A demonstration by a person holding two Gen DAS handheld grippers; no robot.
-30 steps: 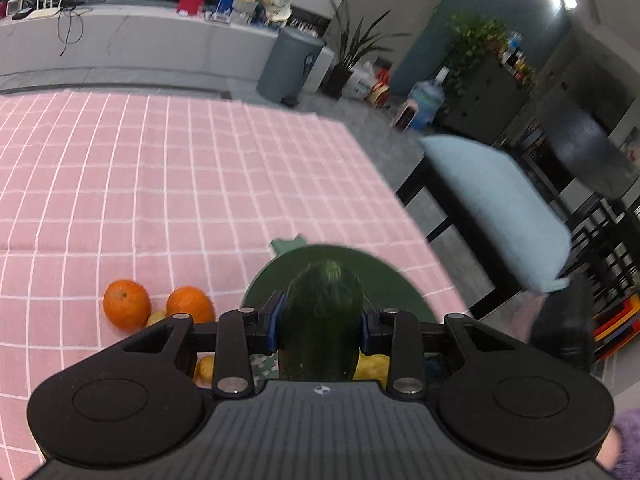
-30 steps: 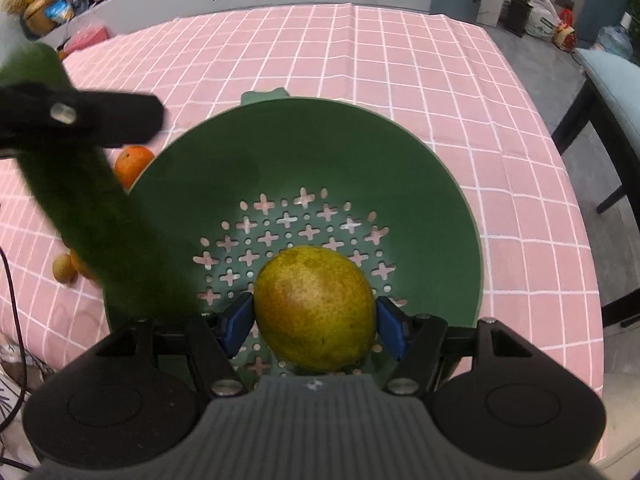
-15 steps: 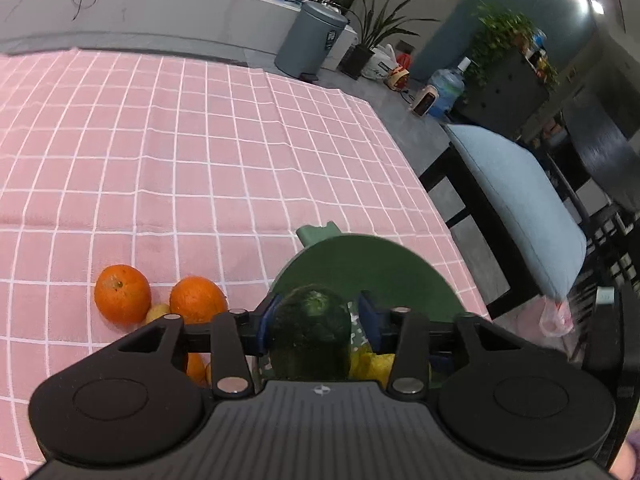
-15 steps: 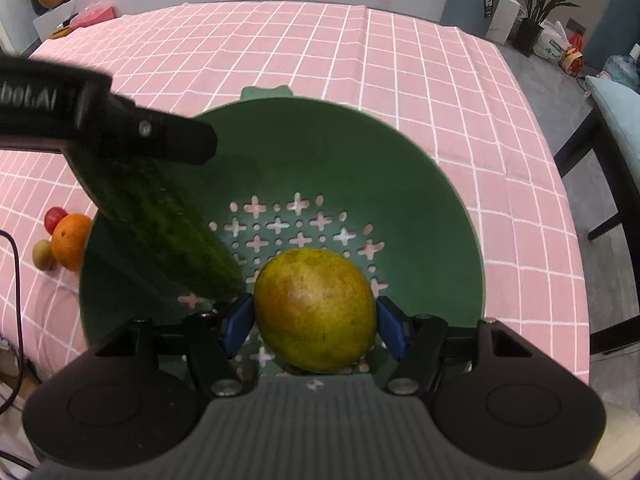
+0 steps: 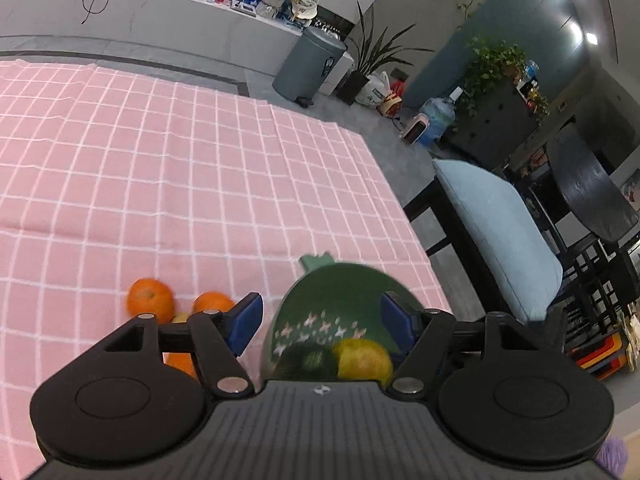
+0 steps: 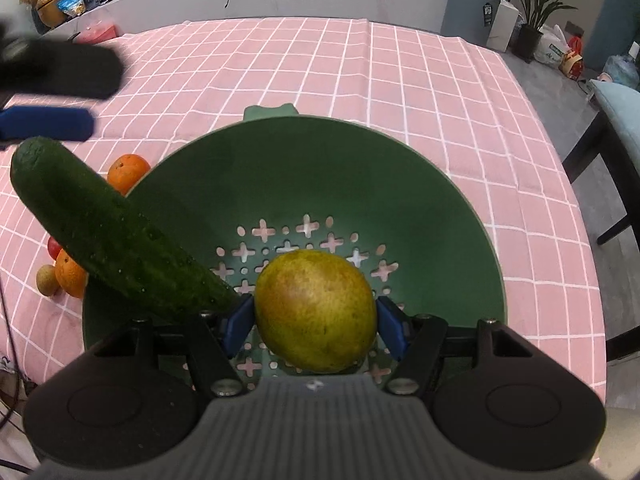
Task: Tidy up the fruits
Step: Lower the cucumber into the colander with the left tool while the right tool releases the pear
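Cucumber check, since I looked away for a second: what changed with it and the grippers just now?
The left gripper let go of the cucumber; its jaws are opening with nothing between them, and the cucumber now leans over the rim of the green colander. Unchanged: the right gripper still holds the mango over the colander.

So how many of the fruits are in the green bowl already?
The cucumber has just gone in, leaning on the green bowl; the left tool is opening with nothing between its pads. The right tool holds the yellow-green fruit over the bowl. Left on the cloth: oranges and a few small fruits.
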